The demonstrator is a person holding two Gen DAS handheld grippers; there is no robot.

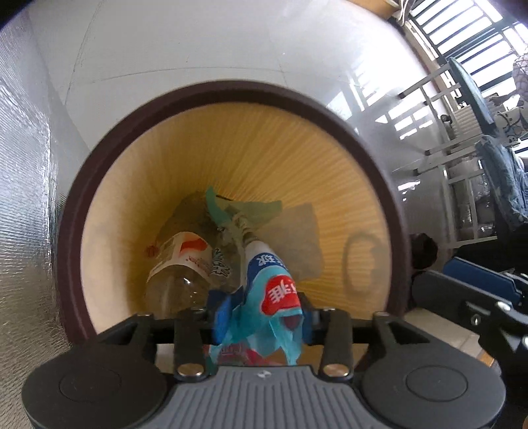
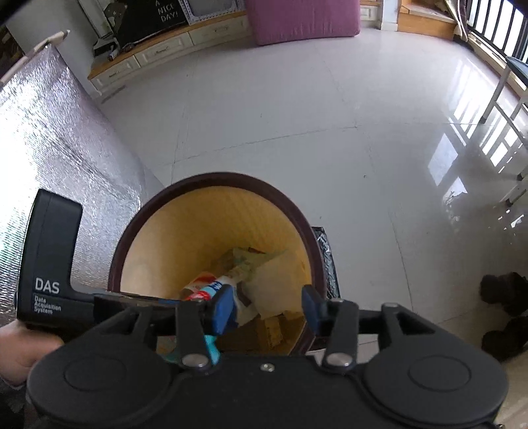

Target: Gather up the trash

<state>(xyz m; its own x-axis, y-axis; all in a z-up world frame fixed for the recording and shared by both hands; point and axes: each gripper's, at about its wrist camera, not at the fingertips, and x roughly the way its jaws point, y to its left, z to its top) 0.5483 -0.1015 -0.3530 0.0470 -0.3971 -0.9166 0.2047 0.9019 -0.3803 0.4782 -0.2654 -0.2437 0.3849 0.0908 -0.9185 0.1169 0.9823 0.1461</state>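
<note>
A round bin with a dark brown rim (image 1: 231,87) and a yellow inside stands on the floor below both grippers. In it lie a clear plastic bottle (image 1: 178,260), green scraps and paper. My left gripper (image 1: 264,316) hangs over the bin's near edge with its blue pads apart. A blue snack wrapper with a red label (image 1: 277,287) sits loosely between them, pointing down into the bin. In the right wrist view my right gripper (image 2: 268,308) is open over the same bin (image 2: 217,176), with nothing between its fingers. The left gripper's black body (image 2: 49,264) is at its left.
A silver foil sheet (image 2: 49,148) borders the bin on the left. White tiled floor (image 2: 297,115) spreads beyond. A purple cushion (image 2: 303,19) and a drawer unit (image 2: 158,52) stand at the back. A white rack (image 1: 445,148) and dark slippers (image 2: 501,290) lie to the right.
</note>
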